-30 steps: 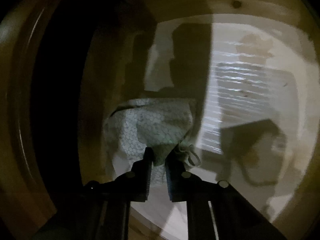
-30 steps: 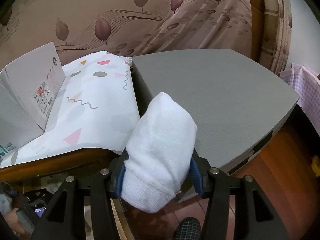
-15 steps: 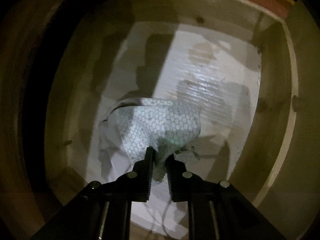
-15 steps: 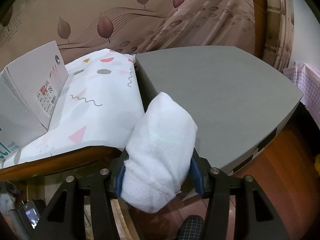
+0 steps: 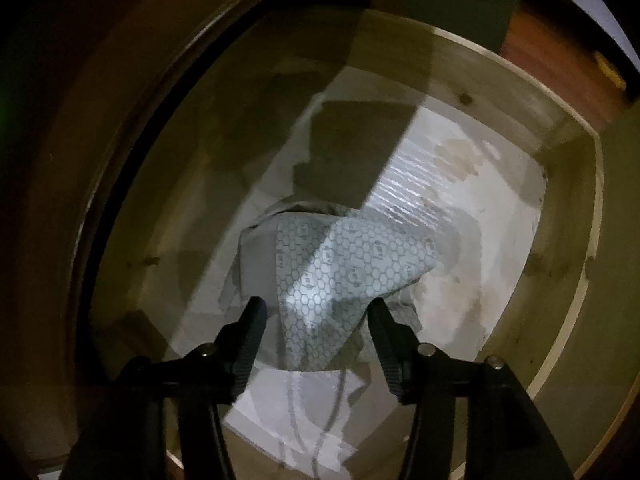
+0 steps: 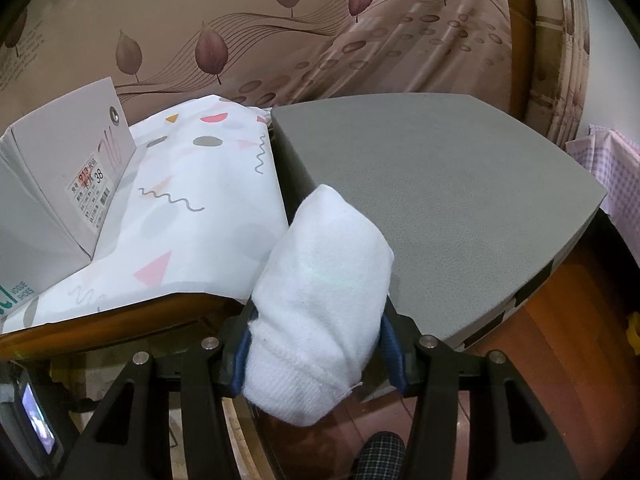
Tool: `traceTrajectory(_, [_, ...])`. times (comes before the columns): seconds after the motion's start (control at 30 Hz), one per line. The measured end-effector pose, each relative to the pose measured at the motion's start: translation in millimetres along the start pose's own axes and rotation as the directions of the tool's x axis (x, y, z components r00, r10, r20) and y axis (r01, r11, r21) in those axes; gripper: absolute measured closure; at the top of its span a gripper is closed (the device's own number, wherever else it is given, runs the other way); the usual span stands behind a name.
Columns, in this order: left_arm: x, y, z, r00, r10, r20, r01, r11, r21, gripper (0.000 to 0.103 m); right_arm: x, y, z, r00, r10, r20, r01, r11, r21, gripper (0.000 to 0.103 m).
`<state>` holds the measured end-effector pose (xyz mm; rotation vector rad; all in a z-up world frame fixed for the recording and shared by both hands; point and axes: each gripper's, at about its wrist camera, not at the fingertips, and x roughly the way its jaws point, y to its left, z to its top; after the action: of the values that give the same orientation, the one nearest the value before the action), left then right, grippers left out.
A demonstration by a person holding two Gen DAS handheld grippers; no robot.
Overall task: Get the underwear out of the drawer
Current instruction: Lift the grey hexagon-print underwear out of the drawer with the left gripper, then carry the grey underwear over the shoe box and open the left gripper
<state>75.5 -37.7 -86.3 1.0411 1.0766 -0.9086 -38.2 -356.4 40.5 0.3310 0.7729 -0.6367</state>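
Note:
In the left wrist view a pale underwear piece with a grey hexagon print (image 5: 340,272) lies on the white liner of the open wooden drawer (image 5: 576,216). My left gripper (image 5: 316,312) is open, its fingers standing either side of the near part of the cloth, not pinching it. In the right wrist view my right gripper (image 6: 316,320) is shut on a white rolled sock-like cloth (image 6: 320,296), held in the air in front of a grey padded surface (image 6: 440,184).
The drawer's wooden walls surround the cloth; the left part is in dark shadow. In the right wrist view a grey shoe box (image 6: 52,192) sits on a white patterned sheet (image 6: 192,216). A leaf-print curtain (image 6: 280,28) hangs behind. Red-brown floor (image 6: 568,360) lies below.
My left gripper has opened and let go of the hexagon-print underwear, which now lies in the drawer. The left camera has pulled back. The right gripper still holds the white cloth, barely moved.

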Motion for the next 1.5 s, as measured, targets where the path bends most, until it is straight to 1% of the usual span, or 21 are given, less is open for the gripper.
traceTrajectory(0.03, [3,3,2,1.000,-0.014,-0.009,0.014,1.000,0.000,0.038,1,0,0,1.000,0.002,-0.002,-0.002,1.000,0.000,0.054])
traceTrajectory(0.07, [6,4,2,0.999,-0.024,-0.023,0.024,1.000,0.007,0.037,2,-1,0,1.000,0.002,-0.002,-0.002,1.000,0.000,0.054])
traceTrajectory(0.13, [15,5,4,0.999,-0.011,-0.048,0.013,0.999,0.038,0.037,2,0,0,1.000,0.006,-0.002,-0.006,1.000,0.000,0.054])
traceTrajectory(0.27, [26,8,2,0.998,0.004,-0.064,0.001,0.997,0.075,0.034,4,0,-1,1.000,0.009,-0.004,-0.009,1.000,-0.004,0.054])
traceTrajectory(0.3, [30,17,-1,0.998,0.007,-0.064,-0.001,0.997,0.080,0.034,4,0,-1,1.000,0.010,-0.004,-0.010,1.000,-0.004,0.054])
traceTrajectory(0.47, [34,3,1,0.999,0.036,-0.024,-0.034,0.996,0.077,0.034,4,0,-1,1.000,0.009,-0.004,-0.009,1.000,-0.005,0.054])
traceTrajectory(0.5, [35,-6,-3,0.999,0.040,-0.024,-0.038,0.996,0.078,0.035,5,0,-1,1.000,0.009,-0.004,-0.009,1.000,-0.005,0.054])
traceTrajectory(0.53, [35,-7,-5,0.999,0.046,-0.025,-0.044,0.996,0.083,0.046,4,0,-1,1.000,0.011,-0.005,-0.011,1.000,-0.005,0.054])
traceTrajectory(0.57, [33,-10,-4,0.998,0.058,-0.026,-0.055,0.994,0.092,0.055,4,0,-1,1.000,0.011,-0.004,-0.011,1.000,-0.005,0.054])
traceTrajectory(0.6, [29,-18,0,0.997,0.067,-0.028,-0.064,0.992,0.106,0.059,4,0,0,1.000,0.011,-0.004,-0.011,1.000,-0.005,0.054])
traceTrajectory(0.67, [16,-30,12,0.997,0.076,-0.029,-0.072,0.989,0.133,0.075,4,1,0,1.000,0.010,-0.002,-0.010,1.000,-0.007,0.054])
traceTrajectory(0.77, [7,-34,10,0.996,0.087,-0.023,-0.082,0.987,0.141,0.083,4,1,-1,1.000,0.016,-0.002,-0.016,1.000,-0.004,0.054])
traceTrajectory(0.87, [-4,-34,7,0.997,0.080,-0.018,-0.077,0.989,0.123,0.086,2,0,-2,1.000,0.019,0.001,-0.019,1.000,-0.002,0.054])
traceTrajectory(0.93, [-8,-28,13,0.996,0.083,-0.017,-0.080,0.990,0.113,0.086,1,1,-3,1.000,0.022,0.001,-0.022,1.000,-0.004,0.054])
traceTrajectory(1.07, [-19,-21,9,0.996,0.083,-0.023,-0.081,0.993,0.085,0.087,-3,0,-4,1.000,0.024,0.010,-0.024,1.000,-0.007,0.054])
traceTrajectory(1.1, [-22,-16,14,0.997,0.080,-0.017,-0.078,0.994,0.078,0.087,-4,1,-4,1.000,0.018,0.016,-0.018,1.000,-0.015,0.054])
traceTrajectory(1.17, [-26,-22,14,0.997,0.075,-0.018,-0.074,0.995,0.061,0.087,-5,2,-4,1.000,0.013,0.022,-0.012,1.000,-0.019,0.054])
traceTrajectory(1.2, [-30,-21,12,0.996,0.085,-0.013,-0.084,0.995,0.052,0.087,-6,3,-3,1.000,0.010,0.025,-0.010,1.000,-0.021,0.054])
traceTrajectory(1.33, [-44,-20,1,0.997,0.082,0.010,-0.082,0.997,-0.010,0.087,-9,3,-2,0.999,-0.016,0.050,0.018,0.999,-0.033,0.054])
traceTrajectory(1.4, [-55,-19,-2,0.995,0.095,0.024,-0.094,0.995,-0.033,0.087,-10,3,-1,0.997,-0.033,0.064,0.036,0.999,-0.038,0.054])
traceTrajectory(1.5, [-55,-28,-7,0.993,0.112,0.047,-0.108,0.992,-0.070,0.087,-10,1,2,0.995,-0.062,0.077,0.065,0.997,-0.041,0.054])
